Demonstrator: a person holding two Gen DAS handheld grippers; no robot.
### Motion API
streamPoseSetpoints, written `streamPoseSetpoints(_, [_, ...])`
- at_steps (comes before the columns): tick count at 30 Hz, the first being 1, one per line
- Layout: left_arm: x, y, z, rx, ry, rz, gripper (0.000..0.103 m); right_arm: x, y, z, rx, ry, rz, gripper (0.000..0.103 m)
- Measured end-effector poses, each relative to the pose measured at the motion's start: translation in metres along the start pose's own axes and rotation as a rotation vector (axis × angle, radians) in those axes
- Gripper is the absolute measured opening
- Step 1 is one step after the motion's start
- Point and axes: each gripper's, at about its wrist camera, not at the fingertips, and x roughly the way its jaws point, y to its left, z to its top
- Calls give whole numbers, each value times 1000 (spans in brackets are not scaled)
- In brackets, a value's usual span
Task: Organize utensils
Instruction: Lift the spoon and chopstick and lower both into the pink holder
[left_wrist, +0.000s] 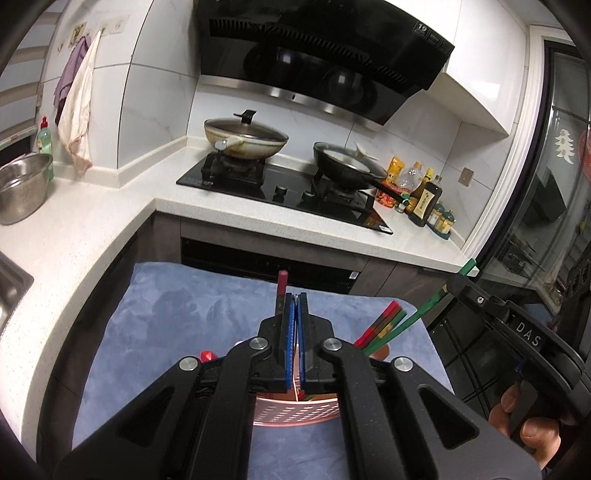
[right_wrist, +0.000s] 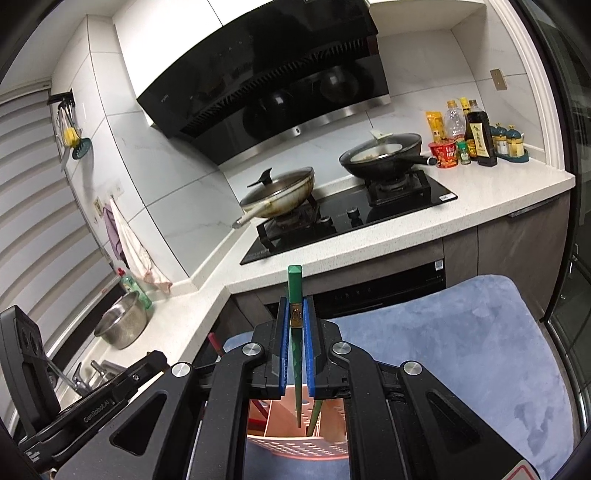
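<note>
You've a stiff, slick green chopstick (right_wrist: 294, 306) clamped in the right gripper (right_wrist: 295, 317) mid-shaft, left gripper (left_wrist: 296, 314) pinching a red one (left_wrist: 282, 291) over the holder (right_wrist: 299, 443)

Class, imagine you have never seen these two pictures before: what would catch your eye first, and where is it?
First, the right gripper, central in its wrist view, shut on a green chopstick standing above a pink utensil holder on a blue cloth. The left gripper holds a red chopstick over that holder. Behind, two lidded pans sit on the black stove under a big black hood.
</note>
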Motion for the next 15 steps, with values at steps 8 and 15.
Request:
streamPoseSetpoints(8, [12,7,-7,-18,31,7,1,16,0,-13,-12,42,-6,7])
streamPoseSetpoints(15, [18,9,-11,-27,48,14,2,22,0,-19,-18,65,-15,7])
